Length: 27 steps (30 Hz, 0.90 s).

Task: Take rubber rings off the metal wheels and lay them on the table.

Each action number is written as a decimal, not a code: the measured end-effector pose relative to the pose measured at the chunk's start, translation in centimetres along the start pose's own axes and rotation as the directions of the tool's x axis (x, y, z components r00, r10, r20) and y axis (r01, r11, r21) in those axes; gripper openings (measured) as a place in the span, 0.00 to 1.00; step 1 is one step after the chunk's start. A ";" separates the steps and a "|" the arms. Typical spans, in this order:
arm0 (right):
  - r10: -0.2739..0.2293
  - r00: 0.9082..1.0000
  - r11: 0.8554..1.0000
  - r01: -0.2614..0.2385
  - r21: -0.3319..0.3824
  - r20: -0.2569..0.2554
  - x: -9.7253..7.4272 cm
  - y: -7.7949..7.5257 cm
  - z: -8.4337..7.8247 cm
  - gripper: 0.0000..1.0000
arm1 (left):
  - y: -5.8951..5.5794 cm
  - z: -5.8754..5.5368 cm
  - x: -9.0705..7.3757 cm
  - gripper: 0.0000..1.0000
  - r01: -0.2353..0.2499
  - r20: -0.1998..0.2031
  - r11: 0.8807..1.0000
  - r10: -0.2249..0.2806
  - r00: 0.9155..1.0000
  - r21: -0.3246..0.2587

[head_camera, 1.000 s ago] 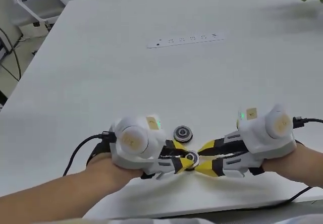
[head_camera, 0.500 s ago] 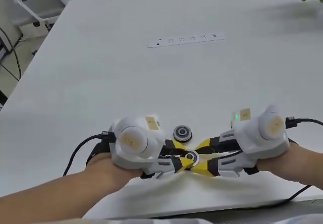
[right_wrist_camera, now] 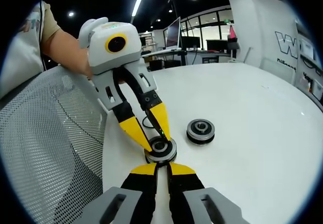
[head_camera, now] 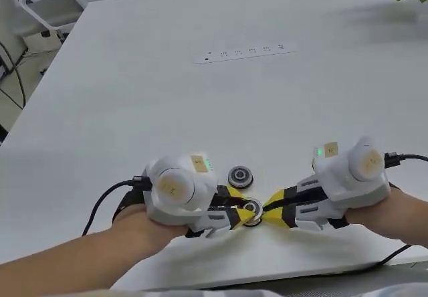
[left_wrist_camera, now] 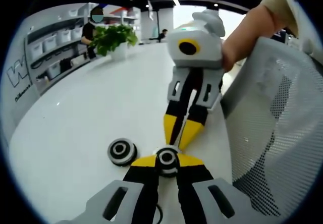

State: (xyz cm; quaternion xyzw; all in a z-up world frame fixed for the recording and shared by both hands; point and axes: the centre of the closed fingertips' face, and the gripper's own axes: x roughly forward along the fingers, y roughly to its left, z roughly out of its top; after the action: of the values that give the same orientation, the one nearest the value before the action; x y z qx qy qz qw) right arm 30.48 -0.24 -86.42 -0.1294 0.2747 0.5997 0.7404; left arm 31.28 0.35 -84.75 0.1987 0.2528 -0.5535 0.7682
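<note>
**Item:** metal wheel [right_wrist_camera: 160, 151] with rubber ring [right_wrist_camera: 173, 154] on its outer edge, lying on the counter [head_camera: 200, 96], caught between the two sets of fingers where they meet tip to tip.

**Left gripper** [right_wrist_camera: 155, 139]: fingers straddle the wheel, one yellow tip on each side, pinching it.

**Right gripper** [left_wrist_camera: 177, 142]: fingers drawn almost together at the wheel's rim on the side facing them, seemingly nipping the ring. The bite itself is hidden.

**Second wheel** [right_wrist_camera: 201, 131]: just beyond the fingers, apart from both pairs, ring on.

**Handling note (judgement):**
- The left fingers should bear on the metal, not the rubber, or the ring stays trapped.
- The right fingers need a bite on the rubber lip alone.
- Peel away from the left fingers at a slant so one side lifts first.
- A straight pull would likely drag the wheel along.

**Change from earlier frames:**
- The right gripper's body stands slightly further out from the wheel than half a second ago.
- Both wheels are unmoved.
- The ring is not yet off.
</note>
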 end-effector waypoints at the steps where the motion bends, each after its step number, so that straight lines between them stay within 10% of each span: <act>1: 0.001 1.000 1.000 -0.001 0.011 0.000 0.0 0.0 0.0 0.04 | 0.0 0.0 0.0 0.13 -0.001 0.000 1.000 0.001 1.000 0.000; 8: 0.004 1.000 0.981 -0.005 0.194 0.003 0.0 -0.4 -0.2 0.00 | 0.0 0.0 0.0 0.13 -0.006 -0.006 1.000 0.006 1.000 0.005; 17: -0.007 0.999 0.919 -0.013 0.393 0.049 -0.3 -0.9 -0.1 0.00 | -0.1 -0.1 -0.1 0.12 -0.010 -0.019 1.000 0.011 1.000 0.021; 27: -0.019 0.995 0.882 -0.029 0.470 0.097 -0.6 -1.2 0.5 0.00 | -0.1 -0.3 -0.1 0.12 -0.022 -0.037 0.999 0.023 0.999 0.025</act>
State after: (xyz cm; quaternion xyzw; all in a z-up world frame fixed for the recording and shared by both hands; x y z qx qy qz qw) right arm 31.72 -0.79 -85.78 0.0846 0.3755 0.5225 0.7608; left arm 31.10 0.54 -84.90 0.2213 0.2579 -0.5441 0.7671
